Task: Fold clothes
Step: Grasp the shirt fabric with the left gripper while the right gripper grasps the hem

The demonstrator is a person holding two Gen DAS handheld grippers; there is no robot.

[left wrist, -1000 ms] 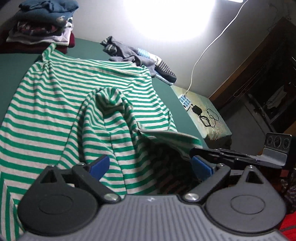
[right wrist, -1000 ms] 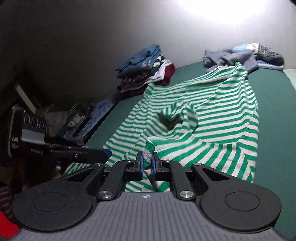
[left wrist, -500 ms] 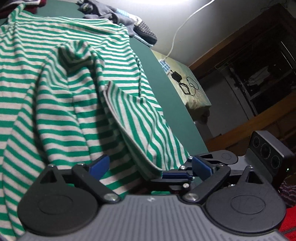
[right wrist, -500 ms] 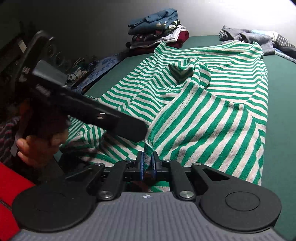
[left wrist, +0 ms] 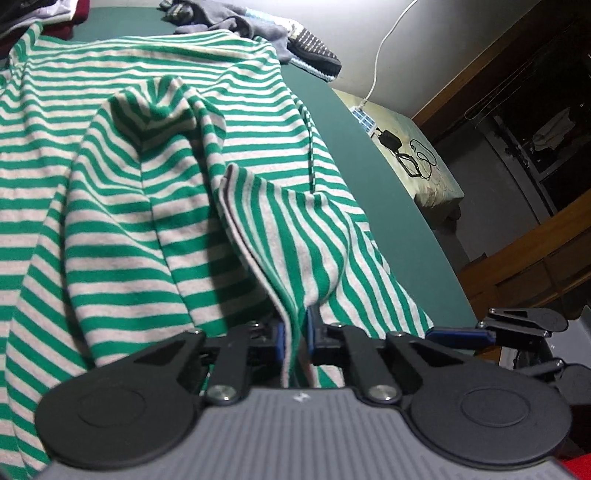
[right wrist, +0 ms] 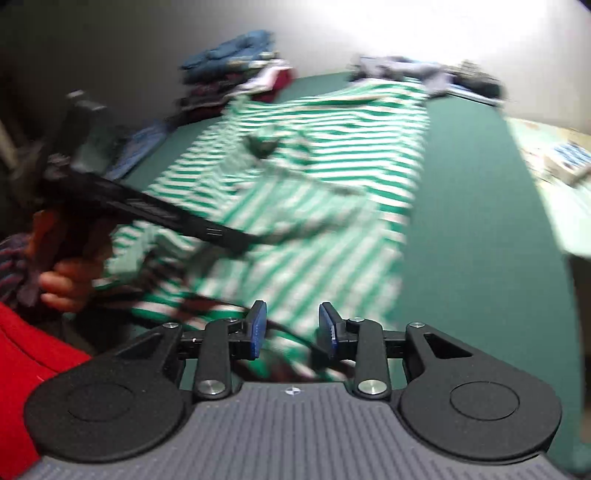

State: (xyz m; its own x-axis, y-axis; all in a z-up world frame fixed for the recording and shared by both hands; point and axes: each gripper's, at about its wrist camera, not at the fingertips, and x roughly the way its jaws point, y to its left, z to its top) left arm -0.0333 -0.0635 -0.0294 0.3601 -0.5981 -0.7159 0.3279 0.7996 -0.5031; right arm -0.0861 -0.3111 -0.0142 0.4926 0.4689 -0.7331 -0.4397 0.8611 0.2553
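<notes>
A green and white striped shirt [left wrist: 155, 206] lies spread and rumpled on the green table [left wrist: 373, 173]. My left gripper [left wrist: 295, 338] is shut on a raised fold of the shirt's near edge. My right gripper [right wrist: 291, 330] is open with nothing between its blue pads; the shirt [right wrist: 325, 177] lies blurred beyond it. In the right wrist view the left gripper [right wrist: 243, 240] reaches in from the left and pinches the shirt. In the left wrist view the right gripper [left wrist: 458, 336] sits low at the right, off the cloth.
A stack of folded clothes [right wrist: 236, 74] stands at the table's far left corner. A heap of unfolded clothes [left wrist: 255, 29] lies at the far end. A side table with a charger and cables [left wrist: 410, 155] stands to the right, under a white cord.
My left gripper closed on the shirt's near edge fold. My right gripper let go of the shirt, opened and moved to the right.
</notes>
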